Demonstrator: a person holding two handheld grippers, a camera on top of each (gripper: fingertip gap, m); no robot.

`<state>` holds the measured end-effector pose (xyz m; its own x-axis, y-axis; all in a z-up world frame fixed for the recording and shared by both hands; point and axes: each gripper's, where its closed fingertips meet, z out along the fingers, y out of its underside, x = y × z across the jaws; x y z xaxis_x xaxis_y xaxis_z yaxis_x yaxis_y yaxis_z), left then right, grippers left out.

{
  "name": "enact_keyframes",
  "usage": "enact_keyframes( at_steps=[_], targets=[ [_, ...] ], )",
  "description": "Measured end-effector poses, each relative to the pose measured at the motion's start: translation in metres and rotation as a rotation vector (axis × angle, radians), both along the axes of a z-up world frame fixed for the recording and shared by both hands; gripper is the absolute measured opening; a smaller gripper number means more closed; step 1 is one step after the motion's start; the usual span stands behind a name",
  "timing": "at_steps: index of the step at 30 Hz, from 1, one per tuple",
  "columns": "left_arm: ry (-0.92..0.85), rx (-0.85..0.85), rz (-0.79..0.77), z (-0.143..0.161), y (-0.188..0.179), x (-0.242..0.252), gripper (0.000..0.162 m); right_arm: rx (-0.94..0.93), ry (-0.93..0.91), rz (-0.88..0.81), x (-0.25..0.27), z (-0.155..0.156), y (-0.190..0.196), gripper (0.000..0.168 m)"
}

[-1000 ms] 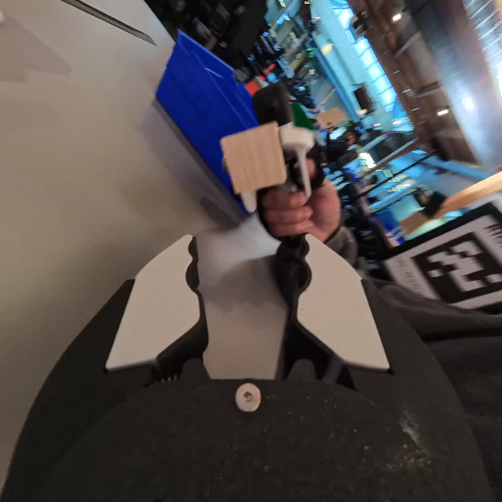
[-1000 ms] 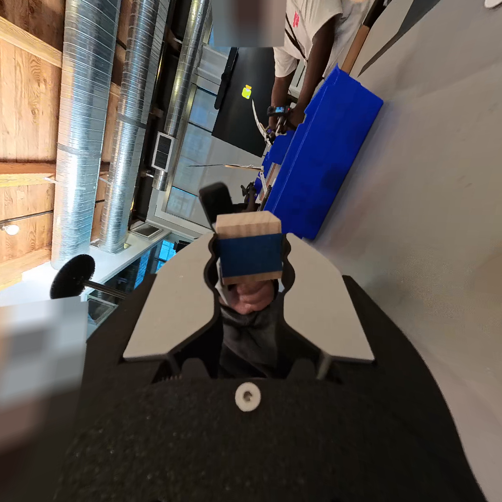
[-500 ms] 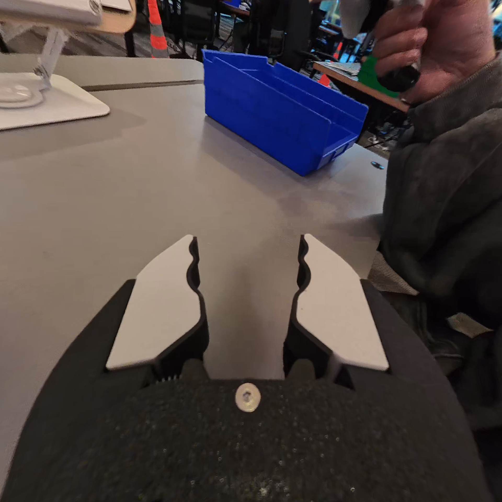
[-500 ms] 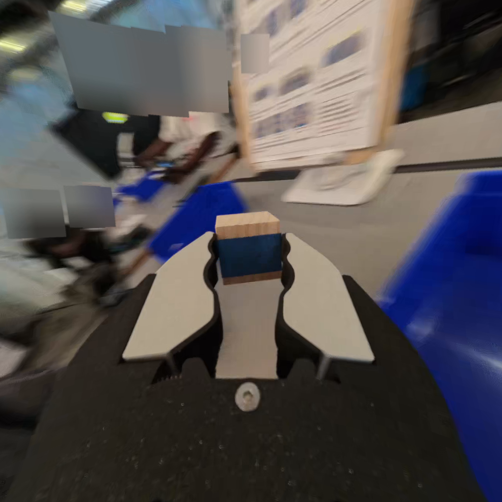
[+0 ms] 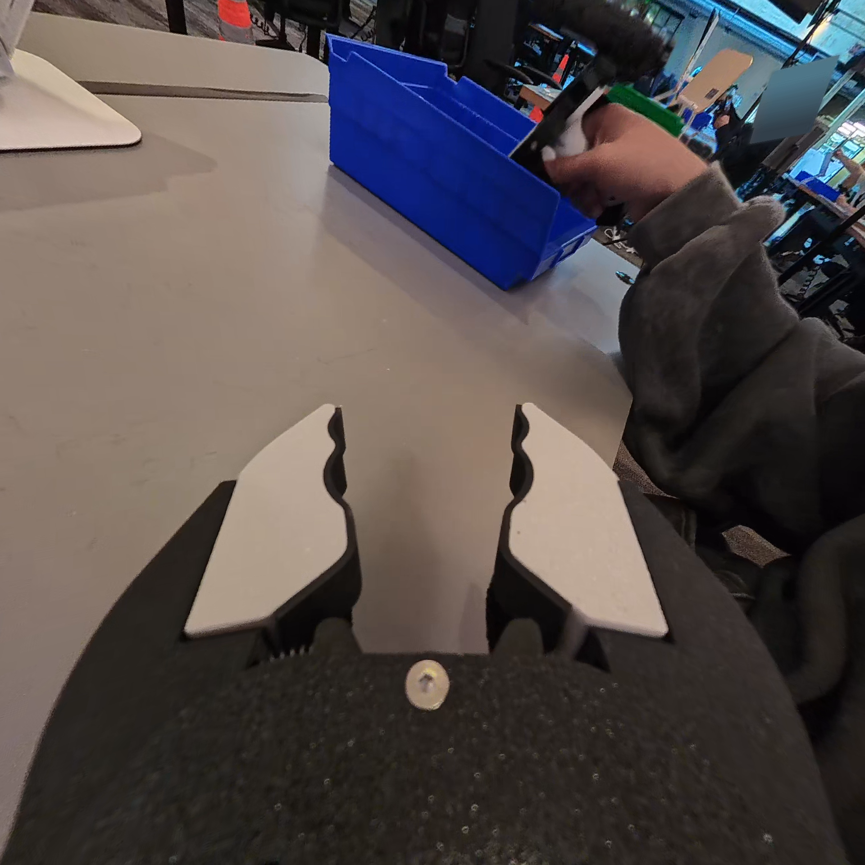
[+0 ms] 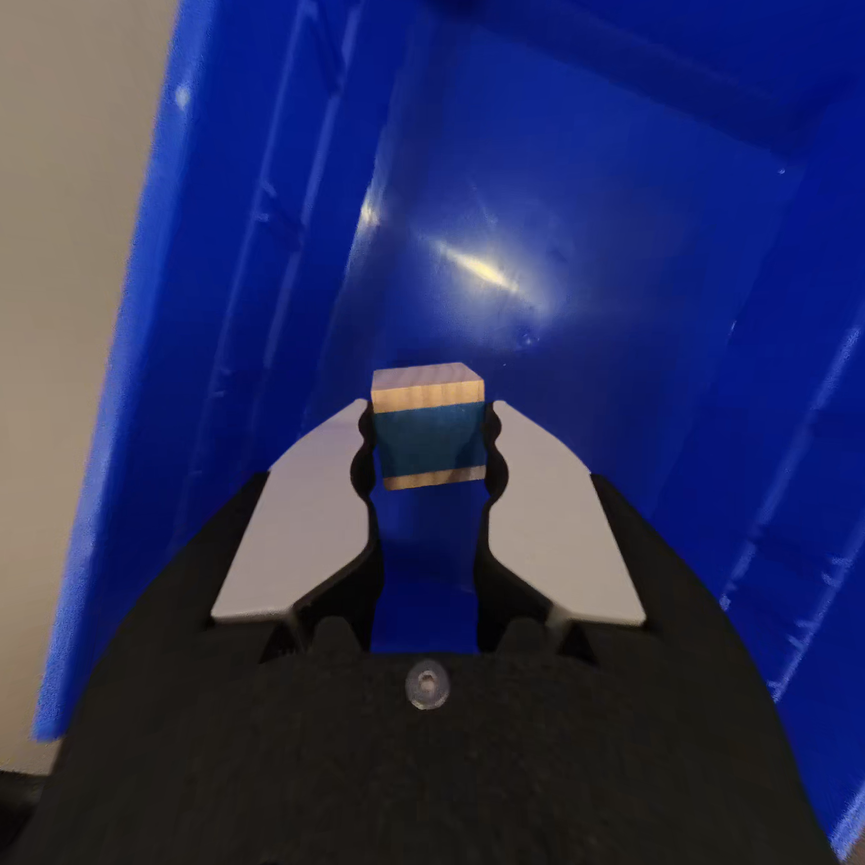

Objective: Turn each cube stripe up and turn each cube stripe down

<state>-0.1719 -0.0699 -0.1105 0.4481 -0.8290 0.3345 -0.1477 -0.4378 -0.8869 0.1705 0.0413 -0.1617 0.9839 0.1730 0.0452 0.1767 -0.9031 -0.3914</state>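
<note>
right tool (image 6: 428,444) grips striped cube (image 6: 428,428) above blue bin (image 6: 585,234), not yet set down. left tool (image 5: 427,449) wide, empty over desk (image 5: 187,304). no other cubes visible.

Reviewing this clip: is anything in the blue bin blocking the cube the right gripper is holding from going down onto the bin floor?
Nothing visible does. The right gripper holds the cube over the blue bin, whose floor beyond the cube shows only glare. The stretch directly under the cube and fingers is hidden.
</note>
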Motion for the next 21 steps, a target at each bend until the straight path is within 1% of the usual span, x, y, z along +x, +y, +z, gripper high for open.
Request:
enact_keyframes(
  at_steps=[2, 7, 8, 9, 10, 11, 13, 15, 17, 18, 19, 21],
  targets=[
    [-0.003, -0.007, -0.004, 0.000, -0.001, 0.000, 0.067, -0.012, -0.029, 0.004, 0.000, -0.007, 0.001, 0.045],
    [0.008, -0.010, -0.014, -0.002, -0.002, 0.001, 0.067, 0.015, -0.061, -0.010, 0.003, -0.006, 0.003, 0.047],
    [0.011, -0.012, -0.016, -0.002, -0.002, 0.001, 0.068, 0.047, -0.080, -0.011, 0.006, 0.000, 0.006, 0.058],
    [0.014, -0.012, -0.017, -0.002, -0.002, 0.001, 0.068, 0.086, -0.079, -0.009, 0.008, 0.011, 0.007, 0.065],
    [0.015, -0.010, -0.015, -0.002, -0.002, 0.001, 0.068, 0.142, -0.049, -0.012, 0.007, 0.027, 0.008, 0.065],
    [0.016, -0.010, -0.013, -0.002, -0.002, 0.000, 0.068, 0.222, 0.004, -0.022, 0.005, 0.049, 0.010, 0.065],
    [0.021, -0.008, -0.008, -0.002, -0.001, -0.001, 0.068, 0.431, 0.159, -0.007, -0.010, 0.103, 0.010, 0.059],
    [0.029, -0.005, -0.001, -0.003, 0.000, -0.001, 0.068, 0.654, 0.350, 0.086, -0.042, 0.159, 0.000, 0.057],
    [0.034, -0.012, 0.000, -0.005, 0.001, -0.001, 0.068, 0.827, 0.557, 0.246, -0.088, 0.201, -0.020, 0.057],
    [0.038, -0.015, 0.003, -0.006, 0.001, -0.001, 0.068, 0.883, 0.653, 0.323, -0.113, 0.213, -0.032, 0.057],
    [0.045, -0.019, 0.006, -0.008, 0.001, -0.002, 0.068, 0.917, 0.734, 0.396, -0.138, 0.216, -0.044, 0.056],
    [0.051, -0.021, 0.004, -0.009, 0.001, -0.001, 0.068, 0.947, 0.842, 0.528, -0.190, 0.201, -0.058, 0.059]
  ],
)
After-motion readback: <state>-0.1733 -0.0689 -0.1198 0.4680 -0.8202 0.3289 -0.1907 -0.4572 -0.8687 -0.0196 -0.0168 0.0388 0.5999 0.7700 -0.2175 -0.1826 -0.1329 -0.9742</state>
